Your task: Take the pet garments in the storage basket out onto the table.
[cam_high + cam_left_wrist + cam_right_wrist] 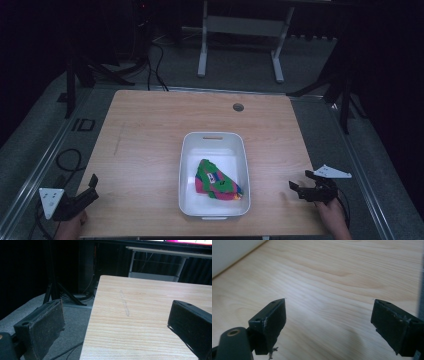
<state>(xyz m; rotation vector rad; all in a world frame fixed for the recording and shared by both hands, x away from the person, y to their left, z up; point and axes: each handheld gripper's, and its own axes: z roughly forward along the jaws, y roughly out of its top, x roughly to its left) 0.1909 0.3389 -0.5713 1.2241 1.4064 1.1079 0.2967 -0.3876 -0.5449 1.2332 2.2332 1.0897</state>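
A white, rounded-rectangular bin (214,175) sits on the table near its front edge, long side running away from the person, a slot handle at each short end. Inside lies a crumpled cloth (217,181), green, pink and blue, toward the near right.

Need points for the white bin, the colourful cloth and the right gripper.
white bin (186,172): high view, left wall.
colourful cloth (216,180): high view, middle of the folded fabric.
right gripper (299,181): high view, midway between fingertips.

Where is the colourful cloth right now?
In the high view, the colourful cloth lies inside the white bin mid-table, toward its near end, between the two grippers.
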